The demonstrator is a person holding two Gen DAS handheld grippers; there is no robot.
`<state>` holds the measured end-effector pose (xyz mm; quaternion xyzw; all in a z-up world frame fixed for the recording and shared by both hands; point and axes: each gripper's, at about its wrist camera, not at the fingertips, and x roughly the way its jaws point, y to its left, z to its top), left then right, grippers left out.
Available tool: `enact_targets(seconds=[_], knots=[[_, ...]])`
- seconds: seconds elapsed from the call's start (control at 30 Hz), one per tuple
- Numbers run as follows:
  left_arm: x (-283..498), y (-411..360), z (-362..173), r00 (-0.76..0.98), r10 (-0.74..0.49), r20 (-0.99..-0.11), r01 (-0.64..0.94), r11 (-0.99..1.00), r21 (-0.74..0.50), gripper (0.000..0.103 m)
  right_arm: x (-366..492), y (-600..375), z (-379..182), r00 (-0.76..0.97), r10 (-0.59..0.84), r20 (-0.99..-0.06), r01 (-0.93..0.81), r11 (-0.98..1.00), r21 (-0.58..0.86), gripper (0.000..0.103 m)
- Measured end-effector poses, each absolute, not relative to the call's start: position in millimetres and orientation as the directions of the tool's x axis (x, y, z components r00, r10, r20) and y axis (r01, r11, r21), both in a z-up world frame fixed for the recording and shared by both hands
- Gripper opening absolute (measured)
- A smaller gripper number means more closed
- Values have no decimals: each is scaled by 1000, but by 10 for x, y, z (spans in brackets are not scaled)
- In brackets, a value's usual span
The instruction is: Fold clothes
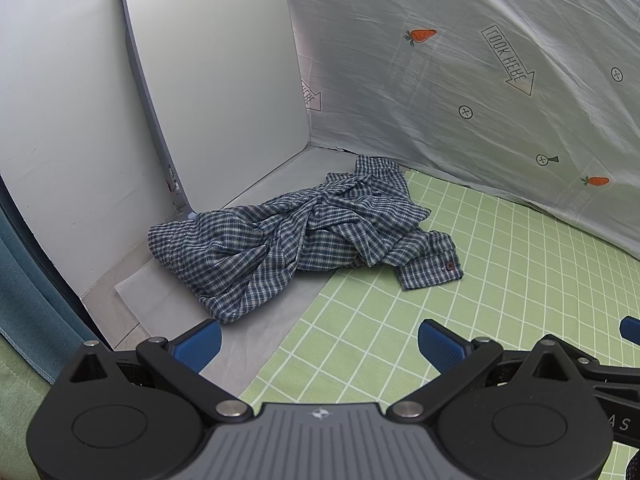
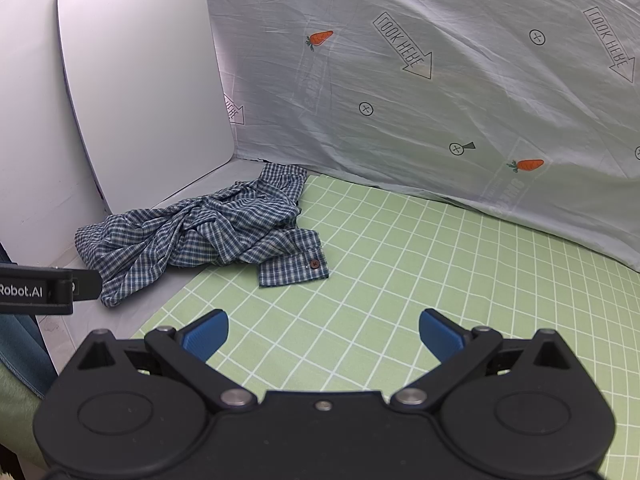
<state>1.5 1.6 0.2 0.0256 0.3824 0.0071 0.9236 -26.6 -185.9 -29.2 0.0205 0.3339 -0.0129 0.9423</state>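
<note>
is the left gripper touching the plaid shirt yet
Apart. The left wrist view shows bare white sheet between the open left gripper and the crumpled plaid shirt.

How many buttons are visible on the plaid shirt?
1: a dark button on the cuff lying on the green checked cloth, at the plaid shirt's near right edge. Others may be hidden in folds.

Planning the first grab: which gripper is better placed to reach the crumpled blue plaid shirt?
Left, probably. The left gripper, open, faces the crumpled blue plaid shirt almost head-on. The right gripper, also open, sees the shirt off to its left, over green checked cloth.
</note>
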Motion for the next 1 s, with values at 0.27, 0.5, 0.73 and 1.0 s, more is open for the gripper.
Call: enact_targets(seconds=[0.27, 0.5, 0.73, 1.0], knots=[[22, 14, -3, 706, 32, -707, 9, 999, 53, 103, -264, -1859, -296, 776, -11, -631, 40, 999, 31, 103], [31, 8, 1, 705, 30, -708, 9, 999, 51, 103, -257, -1867, -298, 774, -11, -633, 43, 999, 34, 103], [34, 10, -24, 702, 27, -712, 12, 999, 50, 103, -264, -1877, -305, 773, -12, -635, 44, 998, 36, 103], [109, 26, -105, 672, 26, -740, 12, 999, 46, 103, -237, -1893, -390, 744, -6, -668, 53, 997, 50, 103]])
